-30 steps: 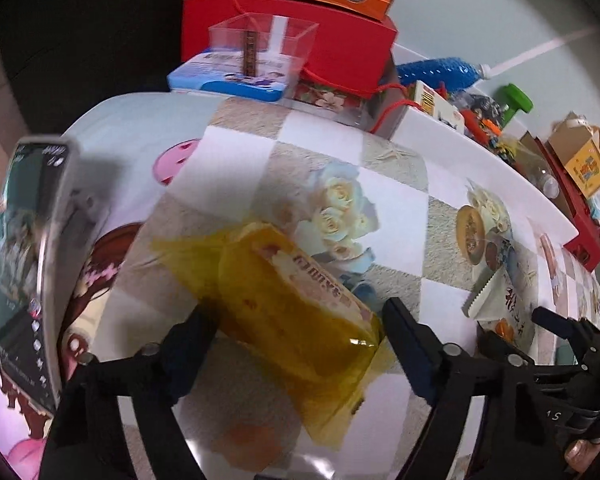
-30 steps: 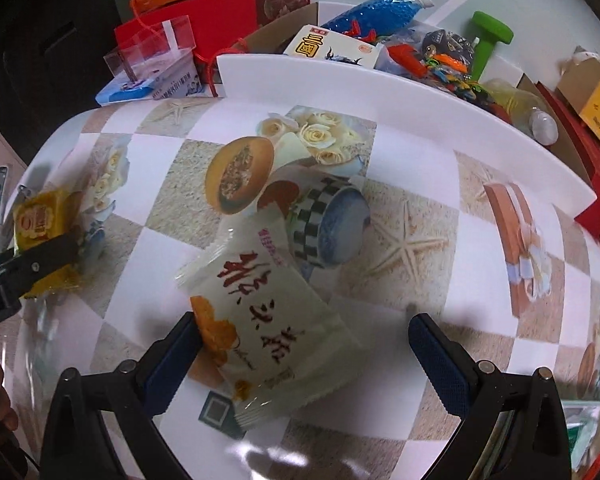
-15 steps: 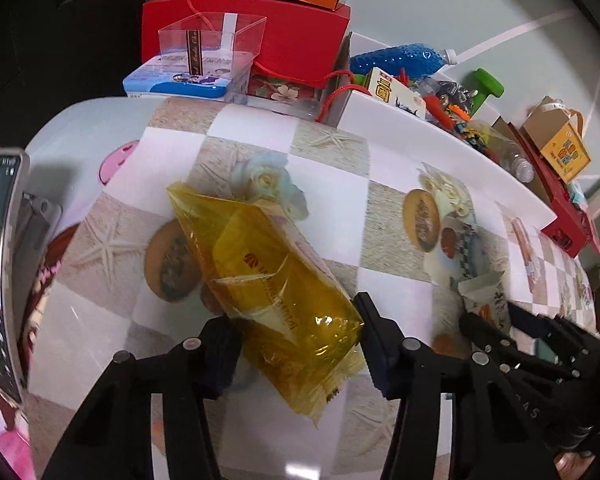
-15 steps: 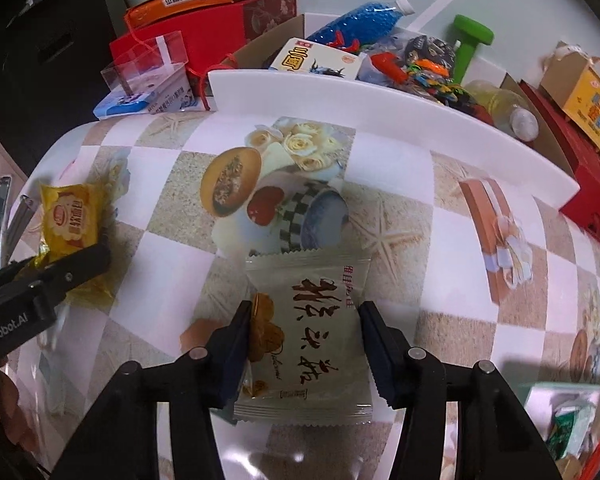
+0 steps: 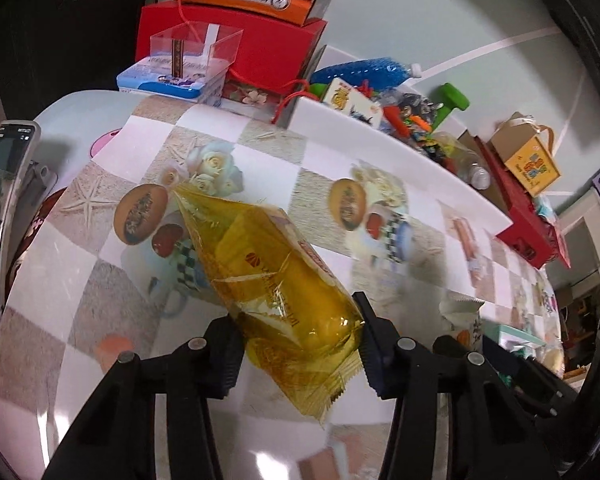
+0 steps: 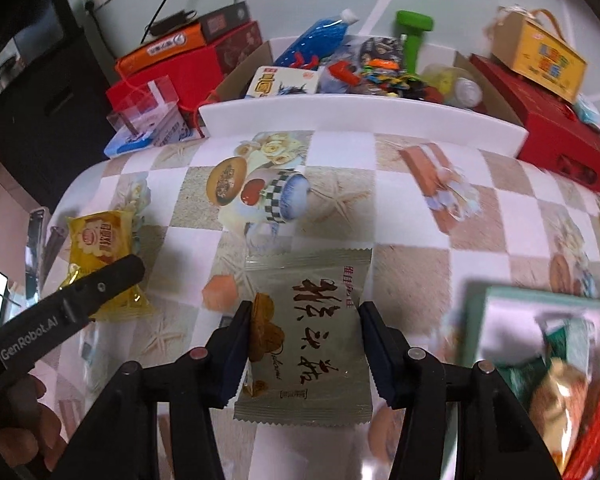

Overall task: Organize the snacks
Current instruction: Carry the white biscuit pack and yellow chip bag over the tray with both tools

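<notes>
Left gripper (image 5: 298, 344) clamped on yellow snack packet (image 5: 276, 280), jaws just closed further, packet angling toward 11 o'clock above checkered tablecloth (image 5: 340, 184). Right gripper (image 6: 304, 354) pinches pale snack packet (image 6: 306, 332); snack bin (image 6: 476, 320) at 3 o'clock.

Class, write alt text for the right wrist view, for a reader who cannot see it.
The right gripper clamps a pale snack packet with dark Chinese lettering above a checkered tablecloth. At left, the left gripper holds a yellow snack packet; at right stands a teal-rimmed box of snacks, with cluttered boxes behind.
</notes>
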`<state>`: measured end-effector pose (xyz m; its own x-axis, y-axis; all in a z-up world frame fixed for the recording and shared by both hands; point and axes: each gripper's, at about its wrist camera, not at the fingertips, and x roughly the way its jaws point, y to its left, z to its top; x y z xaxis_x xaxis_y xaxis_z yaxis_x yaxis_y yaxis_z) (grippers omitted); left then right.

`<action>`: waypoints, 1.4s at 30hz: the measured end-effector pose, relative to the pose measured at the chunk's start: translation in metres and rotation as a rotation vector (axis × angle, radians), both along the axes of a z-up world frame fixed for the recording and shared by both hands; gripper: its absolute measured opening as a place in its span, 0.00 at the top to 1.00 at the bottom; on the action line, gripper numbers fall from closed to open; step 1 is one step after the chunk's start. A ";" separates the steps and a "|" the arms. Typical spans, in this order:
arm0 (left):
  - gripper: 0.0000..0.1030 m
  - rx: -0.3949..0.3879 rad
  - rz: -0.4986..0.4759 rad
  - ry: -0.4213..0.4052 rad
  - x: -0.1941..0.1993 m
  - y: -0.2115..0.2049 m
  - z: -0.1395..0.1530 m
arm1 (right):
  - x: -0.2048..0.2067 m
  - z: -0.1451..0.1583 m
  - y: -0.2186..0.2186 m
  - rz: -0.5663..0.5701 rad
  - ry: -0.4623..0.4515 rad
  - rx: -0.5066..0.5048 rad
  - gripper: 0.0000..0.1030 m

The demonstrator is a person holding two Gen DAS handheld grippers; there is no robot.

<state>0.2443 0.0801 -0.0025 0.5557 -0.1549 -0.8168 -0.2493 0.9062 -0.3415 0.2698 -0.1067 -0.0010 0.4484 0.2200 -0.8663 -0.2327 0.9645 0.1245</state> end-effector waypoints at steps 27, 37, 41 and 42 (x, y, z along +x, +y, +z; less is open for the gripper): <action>0.50 0.036 -0.185 -0.134 -0.065 -0.122 0.067 | -0.087 0.043 -0.120 -0.231 -0.050 0.042 0.46; 0.50 0.045 -0.345 -0.167 -0.068 -0.188 0.080 | -0.095 0.053 -0.205 -0.423 -0.070 0.073 0.46; 0.50 0.014 -0.409 -0.174 -0.071 -0.210 0.082 | -0.100 0.054 -0.230 -0.478 -0.069 0.082 0.46; 0.50 -0.004 -0.426 -0.175 -0.072 -0.216 0.082 | -0.101 0.054 -0.236 -0.489 -0.069 0.084 0.46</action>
